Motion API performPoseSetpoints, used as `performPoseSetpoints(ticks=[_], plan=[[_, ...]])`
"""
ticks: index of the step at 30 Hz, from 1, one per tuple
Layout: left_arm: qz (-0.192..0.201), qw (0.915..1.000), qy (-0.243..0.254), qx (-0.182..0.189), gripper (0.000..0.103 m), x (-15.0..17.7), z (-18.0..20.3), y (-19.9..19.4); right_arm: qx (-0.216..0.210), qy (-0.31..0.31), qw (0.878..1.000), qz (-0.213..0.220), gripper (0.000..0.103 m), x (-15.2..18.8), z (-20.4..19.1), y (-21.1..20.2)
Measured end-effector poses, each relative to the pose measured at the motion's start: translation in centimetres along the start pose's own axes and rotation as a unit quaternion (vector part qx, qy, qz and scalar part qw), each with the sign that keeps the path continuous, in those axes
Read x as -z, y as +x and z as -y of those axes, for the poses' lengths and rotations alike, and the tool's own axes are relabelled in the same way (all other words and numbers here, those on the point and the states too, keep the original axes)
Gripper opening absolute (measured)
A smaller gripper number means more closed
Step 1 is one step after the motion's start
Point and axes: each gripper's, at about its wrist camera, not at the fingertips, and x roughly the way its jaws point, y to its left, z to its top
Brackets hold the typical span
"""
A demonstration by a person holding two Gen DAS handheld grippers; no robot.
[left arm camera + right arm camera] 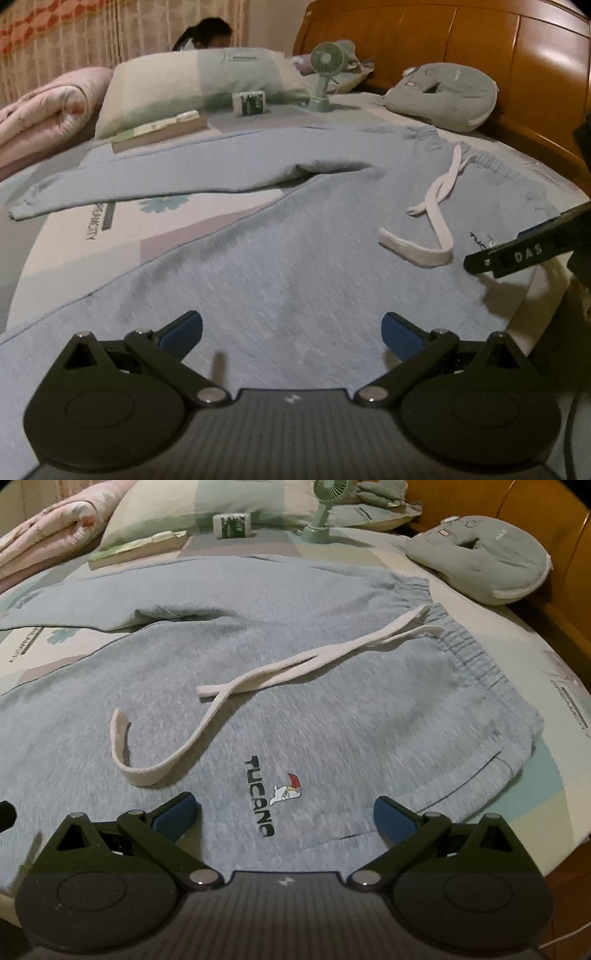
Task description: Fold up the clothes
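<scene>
The fingers (184, 330) of the left gripper (291, 332) are spread wide, their blue pads empty, poised just above the near leg of the grey sweatpants (295, 266) that lie flat across the bed (122, 236). In this left wrist view the far leg stretches toward the bed's left edge, the elastic waistband sits toward the right edge, and the white drawstring (428, 221) loops loose over the fabric. At the right edge of the view the tip of the right gripper (517, 254) shows, marked "DAS", over the waist end of the pants. Toward the head of the bed lie a book (159, 134), a small white box (249, 103), a green handheld fan (327, 74) standing on its base, a pillow (192, 85) and a grey round cushion (443, 96) by the wooden headboard (480, 44); a pink quilt (48, 107) is rolled at the left edge, and a person's head (210, 33) shows behind the pillow. In the right wrist view that gripper's fingers (173, 816) are likewise spread and hold nothing, above the sweatpants' hip near the "TUCANO" logo (262, 797) and a pocket opening close to the bed's right edge. The drawstring trails from the gathered waistband (461, 646) across the front.
</scene>
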Motion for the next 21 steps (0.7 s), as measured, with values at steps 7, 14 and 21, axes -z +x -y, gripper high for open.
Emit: performPoseSetpoints(ticks=[7,14,21], plan=[[-0.025,0.9993,-0.016,0.024,0.102,1.7,-1.3,0.0,0.002,0.005,1.000,0.011,0.103,-0.9,-1.0,-1.8],[0.003,0.9993,-0.035,0.010,0.102,-1.7,-2.2,-1.1,-0.024,-0.012,1.000,0.016,0.103,-1.2,-1.1,-1.8],[-0.007,0.9996,-0.028,0.000,0.102,-4.5,-1.9,0.7,-0.052,-0.006,0.999,0.012,0.103,-0.4,-0.2,-0.2]])
